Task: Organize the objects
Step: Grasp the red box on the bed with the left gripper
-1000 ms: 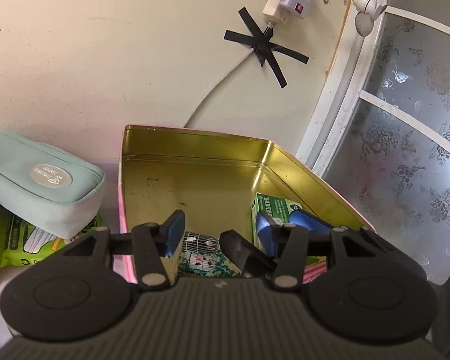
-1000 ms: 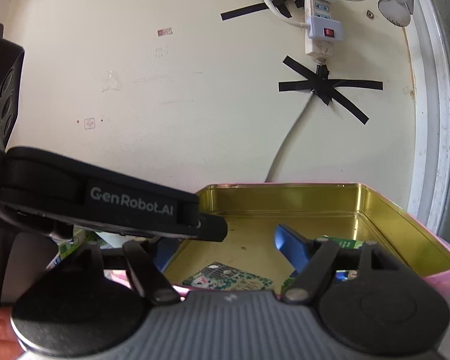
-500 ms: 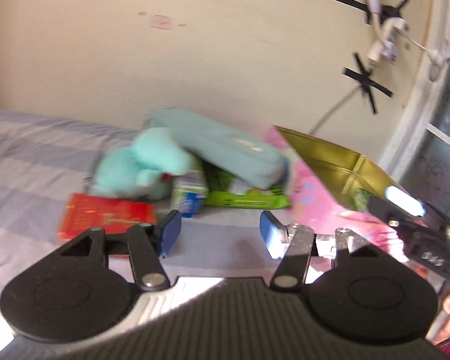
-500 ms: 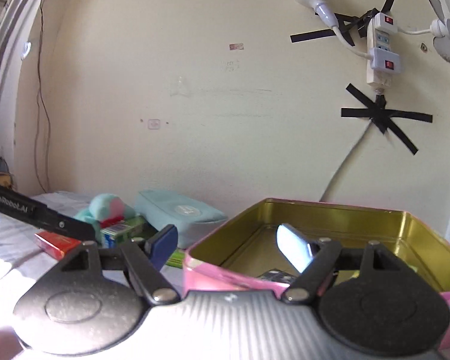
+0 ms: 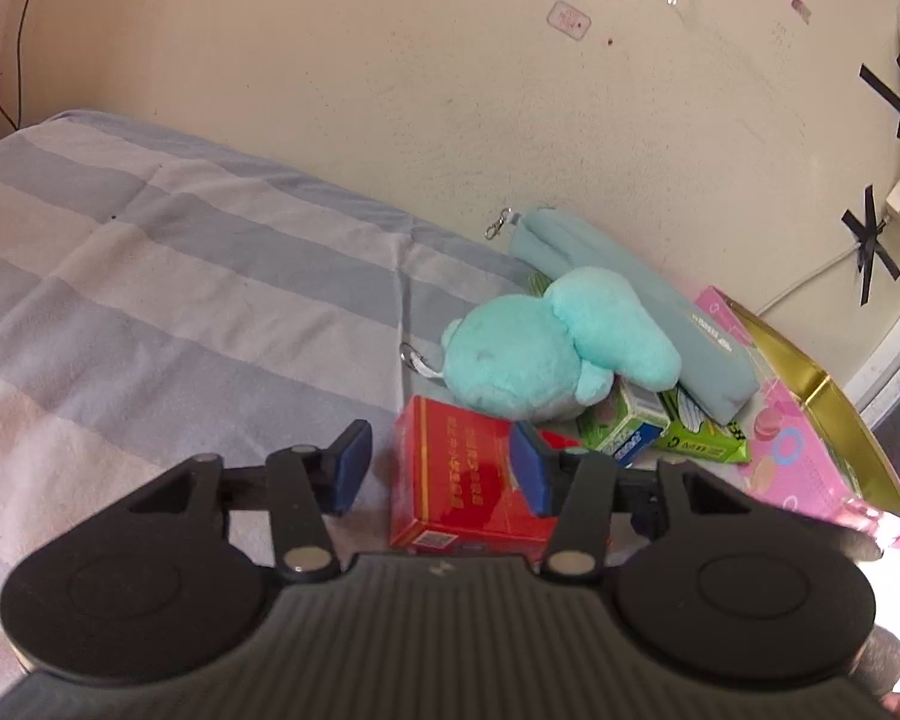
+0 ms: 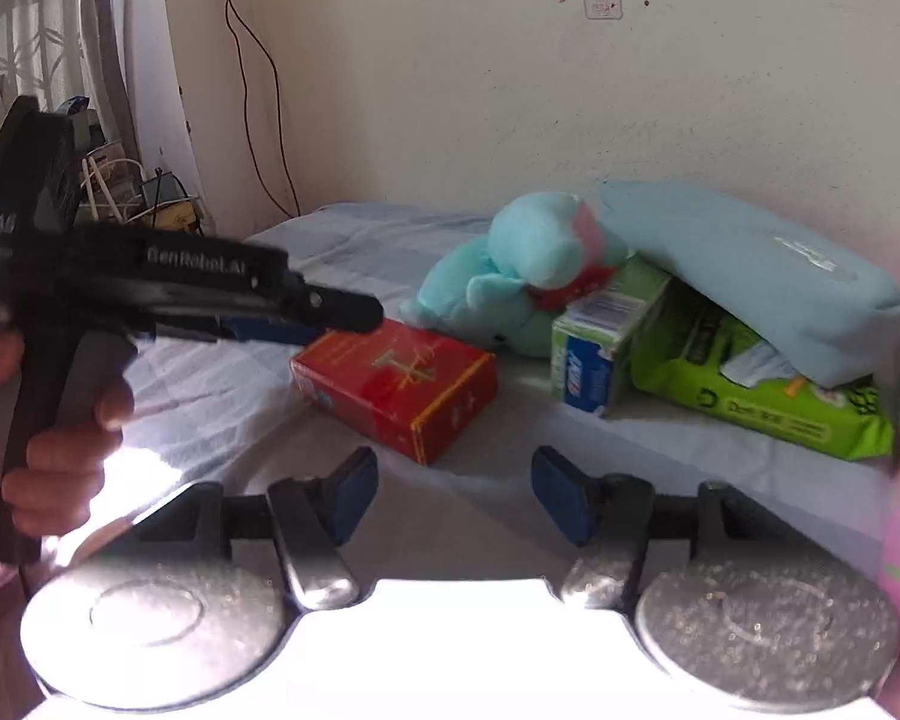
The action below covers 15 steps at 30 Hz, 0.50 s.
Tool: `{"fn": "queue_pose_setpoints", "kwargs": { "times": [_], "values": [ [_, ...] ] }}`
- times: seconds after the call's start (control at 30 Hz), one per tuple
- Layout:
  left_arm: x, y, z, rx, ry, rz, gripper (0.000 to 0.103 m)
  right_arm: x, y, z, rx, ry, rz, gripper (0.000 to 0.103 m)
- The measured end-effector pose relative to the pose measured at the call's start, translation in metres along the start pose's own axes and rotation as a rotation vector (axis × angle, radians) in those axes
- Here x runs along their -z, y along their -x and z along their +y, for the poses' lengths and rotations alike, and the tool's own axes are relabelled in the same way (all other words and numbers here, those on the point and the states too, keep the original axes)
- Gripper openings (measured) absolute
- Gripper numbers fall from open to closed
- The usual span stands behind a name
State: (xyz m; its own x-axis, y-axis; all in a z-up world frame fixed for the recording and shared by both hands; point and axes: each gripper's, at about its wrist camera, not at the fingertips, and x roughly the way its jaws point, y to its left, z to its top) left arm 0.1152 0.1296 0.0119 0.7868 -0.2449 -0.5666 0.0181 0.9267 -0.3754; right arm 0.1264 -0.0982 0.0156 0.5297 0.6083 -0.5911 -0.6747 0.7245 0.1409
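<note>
Striped bedsheet (image 5: 168, 276) is lying bare across the left side, running back to the cream wall (image 5: 390, 78); clutter is bunching along the wall on the right. Left gripper (image 5: 441, 468) is hovering over the red box (image 5: 468, 480), blue pads spread apart, right pad (image 5: 531, 471) overlapping the box top in view; whether it is touching cannot be told. Right gripper (image 6: 453, 495) is sitting low over the sheet, fingers apart, gripping nothing, red box (image 6: 399, 387) just ahead of it.

Red box is lying flat, gold lettering on top, barcode on one end. Teal plush toy (image 5: 546, 345) is resting against its far edge, leaning on a small green-and-blue carton (image 5: 624, 429). Light-blue pouch (image 6: 750, 264) is lying tilted over a green wipes pack (image 6: 750, 396).

Pink tin (image 5: 798, 438) with gold lining is standing open at far right beside the pack; its contents are probably hidden from this angle, inside too washed out to read.
</note>
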Motion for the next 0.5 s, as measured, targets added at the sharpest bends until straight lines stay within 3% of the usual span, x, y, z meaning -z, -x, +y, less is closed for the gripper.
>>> {"fn": "queue_pose_setpoints", "kwargs": {
  "times": [0.1,0.2,0.33,0.5],
  "values": [
    [0.005,0.001,0.010,0.052,0.068,0.004,0.042,-0.015,-0.025,0.008,-0.016,0.006,0.031,0.059],
    [0.012,0.011,0.002,0.037,0.041,0.002,0.041,-0.012,-0.031,0.020,0.003,0.035,0.040,0.059],
    [0.031,0.021,-0.013,0.106,0.034,0.052,0.041,0.010,-0.002,0.022,0.038,0.064,0.043,0.059],
    [0.069,0.039,-0.062,0.201,-0.058,0.100,0.042,0.049,0.057,0.022,0.135,0.047,0.043,0.059]
  ]
}}
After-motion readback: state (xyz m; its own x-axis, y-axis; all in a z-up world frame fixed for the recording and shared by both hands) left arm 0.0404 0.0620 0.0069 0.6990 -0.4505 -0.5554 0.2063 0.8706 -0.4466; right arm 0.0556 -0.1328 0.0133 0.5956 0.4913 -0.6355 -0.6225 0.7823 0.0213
